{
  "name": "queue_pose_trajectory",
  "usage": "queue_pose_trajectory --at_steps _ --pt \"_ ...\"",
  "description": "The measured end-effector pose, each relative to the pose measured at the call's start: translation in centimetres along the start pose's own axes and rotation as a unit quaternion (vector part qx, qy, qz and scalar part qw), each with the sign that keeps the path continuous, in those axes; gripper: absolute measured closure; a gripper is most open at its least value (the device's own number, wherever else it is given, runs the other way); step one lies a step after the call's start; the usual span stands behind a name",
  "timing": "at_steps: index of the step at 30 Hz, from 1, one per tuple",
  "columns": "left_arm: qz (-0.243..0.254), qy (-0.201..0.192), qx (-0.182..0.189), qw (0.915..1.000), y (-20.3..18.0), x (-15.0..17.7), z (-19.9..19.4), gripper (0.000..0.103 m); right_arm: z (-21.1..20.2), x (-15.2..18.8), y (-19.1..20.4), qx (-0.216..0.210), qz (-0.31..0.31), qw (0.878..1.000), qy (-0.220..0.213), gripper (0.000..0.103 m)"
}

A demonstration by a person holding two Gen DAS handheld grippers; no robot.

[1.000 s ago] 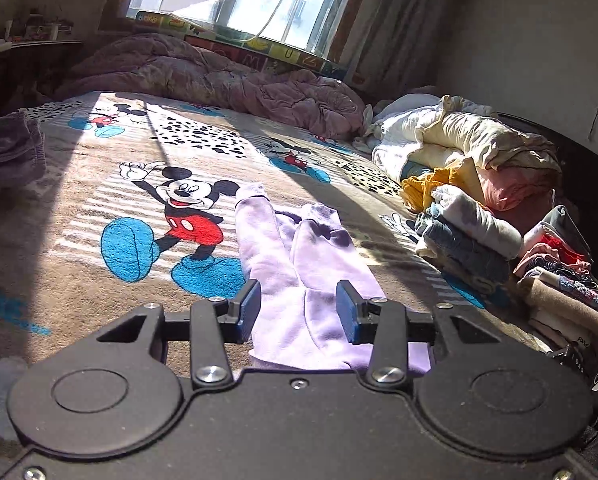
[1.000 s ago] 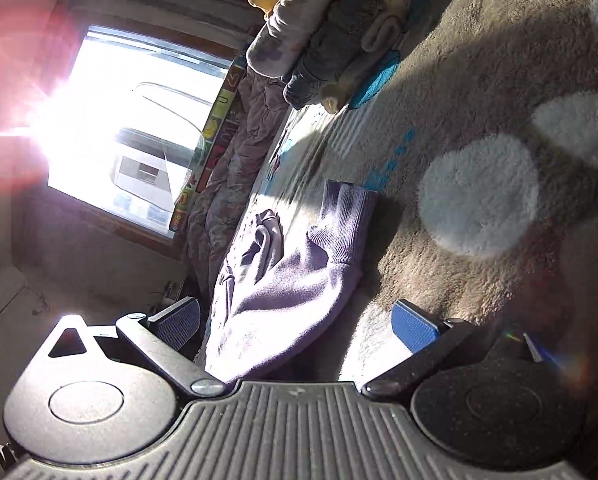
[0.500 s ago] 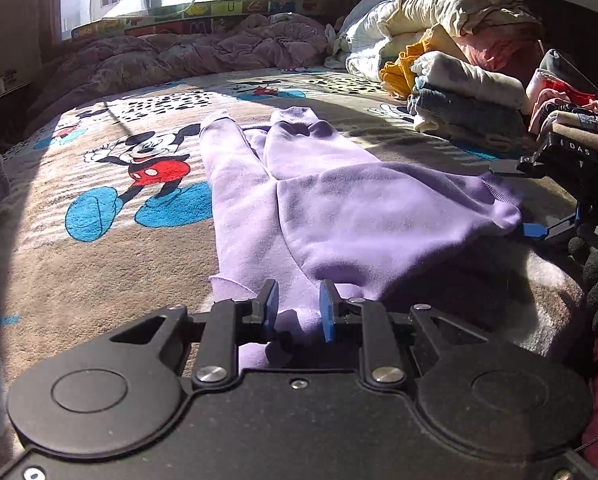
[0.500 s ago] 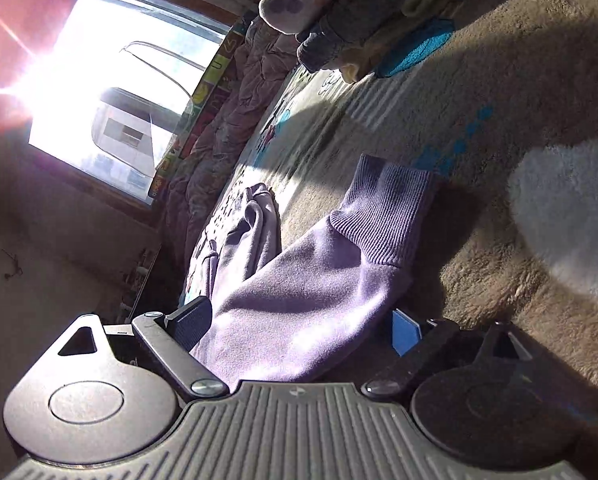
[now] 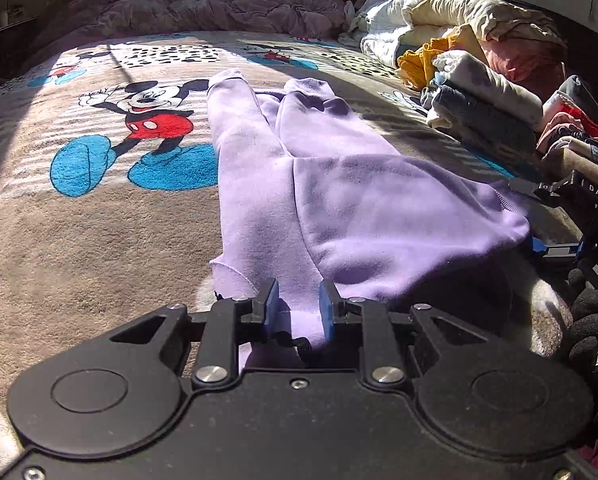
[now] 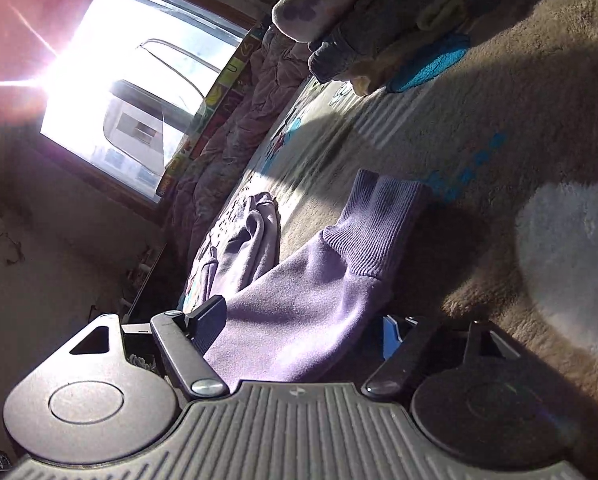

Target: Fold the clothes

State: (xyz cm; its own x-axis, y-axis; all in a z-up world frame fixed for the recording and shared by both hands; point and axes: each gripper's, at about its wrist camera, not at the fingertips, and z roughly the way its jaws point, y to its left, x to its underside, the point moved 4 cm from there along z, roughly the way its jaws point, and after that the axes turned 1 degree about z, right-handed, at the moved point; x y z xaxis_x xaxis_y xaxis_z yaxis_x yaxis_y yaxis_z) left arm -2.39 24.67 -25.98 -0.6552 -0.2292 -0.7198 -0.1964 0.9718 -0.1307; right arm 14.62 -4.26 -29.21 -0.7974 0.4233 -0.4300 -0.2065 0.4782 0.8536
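Observation:
A lilac sweatshirt (image 5: pixel 331 196) lies spread on a Mickey Mouse blanket (image 5: pixel 111 208), sleeves pointing away. My left gripper (image 5: pixel 297 306) has its jaws narrowed on the garment's near edge, with cloth bunched between the blue pads. My right gripper (image 6: pixel 299 330) is tilted sideways, with its jaws wide apart around a sleeve (image 6: pixel 319 296) near its ribbed cuff (image 6: pixel 379 224); the cloth lies between the fingers. The right gripper also shows at the right edge of the left wrist view (image 5: pixel 555 224), at the sleeve's end.
Stacks of folded and loose clothes (image 5: pixel 491 84) line the bed's right side. A crumpled purple quilt (image 5: pixel 187 8) lies at the far end under a bright window (image 6: pixel 139 92). A gloved hand (image 5: pixel 591 312) is at the right.
My left gripper dropped to the sweatshirt's near edge and narrowed on it. My right gripper moved in around the sleeve, and its jaws narrowed a little.

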Motion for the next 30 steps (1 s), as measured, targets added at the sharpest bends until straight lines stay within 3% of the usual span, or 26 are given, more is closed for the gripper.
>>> queue_pose_trajectory --at_steps 3,7,9,15,16,19,20,23,26,30 --pt "-0.001 -0.013 0.002 0.9999 -0.4 -0.5 -1.3 0.083 -0.3 -0.1 0.3 0.003 -0.014 1.000 -0.013 0.028" --pt "0.025 -0.049 0.003 0.9985 0.1 -4.8 -3.7 0.083 -0.5 -0.6 -0.2 0.010 -0.010 1.000 -0.020 0.031" --pt "0.031 -0.063 0.001 0.9975 0.6 -7.3 -3.1 0.083 -0.5 -0.6 -0.4 0.008 -0.009 1.000 -0.019 0.031" --pt "0.060 -0.052 -0.022 0.9966 2.4 -13.5 4.7 0.083 -0.4 -0.8 -0.4 0.010 0.002 1.000 -0.027 0.031" --pt "0.065 -0.043 -0.023 0.9967 2.6 -13.9 6.4 0.083 -0.5 -0.8 -0.4 0.011 0.006 1.000 -0.029 0.031" --pt "0.074 0.036 -0.011 0.9966 3.0 -12.8 11.2 0.083 -0.9 -1.0 -0.6 0.018 0.011 0.999 -0.040 0.031" --pt "0.074 0.030 -0.010 0.9968 3.2 -12.6 11.1 0.083 -1.1 -1.2 -0.7 0.023 0.010 0.999 -0.047 0.031" --pt "0.056 0.002 -0.019 0.9982 3.5 -12.7 8.2 0.082 -1.7 -1.8 -1.2 0.031 0.017 0.997 -0.064 0.031" --pt "0.042 -0.047 -0.006 0.9980 3.5 -11.2 2.5 0.065 -1.5 -2.0 -1.5 0.034 0.018 0.997 -0.063 0.031" --pt "0.062 -0.063 0.001 0.9961 3.2 -7.2 -3.9 0.064 -1.2 -2.0 -1.4 0.038 0.014 0.997 -0.065 0.031"
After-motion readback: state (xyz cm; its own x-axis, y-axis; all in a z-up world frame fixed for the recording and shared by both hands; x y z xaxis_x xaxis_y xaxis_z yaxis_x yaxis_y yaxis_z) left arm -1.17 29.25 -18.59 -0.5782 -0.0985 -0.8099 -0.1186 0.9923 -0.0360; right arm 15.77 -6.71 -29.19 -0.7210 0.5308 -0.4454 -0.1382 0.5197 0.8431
